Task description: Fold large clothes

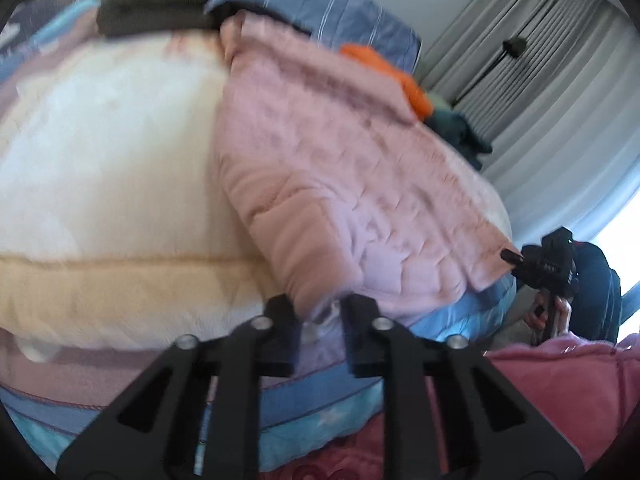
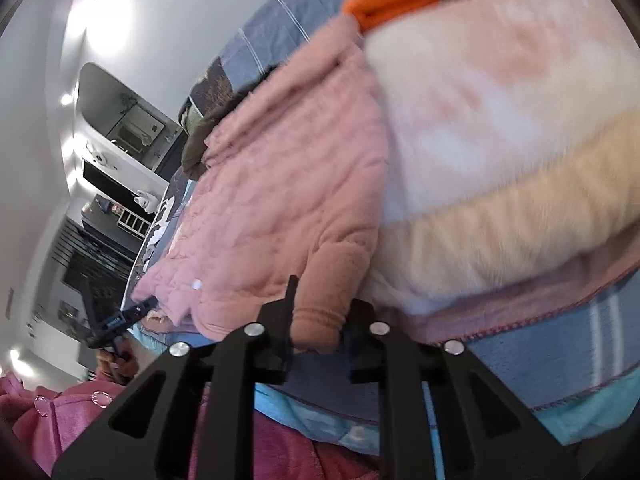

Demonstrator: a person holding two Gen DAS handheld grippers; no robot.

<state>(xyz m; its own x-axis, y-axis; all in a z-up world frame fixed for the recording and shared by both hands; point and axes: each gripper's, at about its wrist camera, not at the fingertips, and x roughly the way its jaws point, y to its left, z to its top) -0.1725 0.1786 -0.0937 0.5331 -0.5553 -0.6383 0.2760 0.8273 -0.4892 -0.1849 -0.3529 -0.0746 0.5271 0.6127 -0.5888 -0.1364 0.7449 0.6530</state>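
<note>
A pink quilted jacket (image 1: 340, 168) lies spread on the bed, partly over a white and cream fleece piece (image 1: 100, 160). In the left wrist view my left gripper (image 1: 320, 312) is shut on a padded pink corner of the jacket at its near edge. Far to the right, my right gripper (image 1: 510, 256) pinches the jacket's other corner. In the right wrist view my right gripper (image 2: 320, 328) is shut on a ribbed pink cuff (image 2: 320, 320) of the jacket (image 2: 272, 200). My left gripper (image 2: 150, 302) grips the hem at the far left.
An orange garment (image 1: 404, 76) and dark teal clothes (image 1: 464, 132) lie behind the jacket, and a brown folded item (image 1: 156, 4) sits at the far left. A blue patterned sheet (image 1: 460, 316) covers the bed. Grey curtains (image 1: 540, 80) hang to the right. The person's pink fleece sleeve (image 1: 560, 380) is near.
</note>
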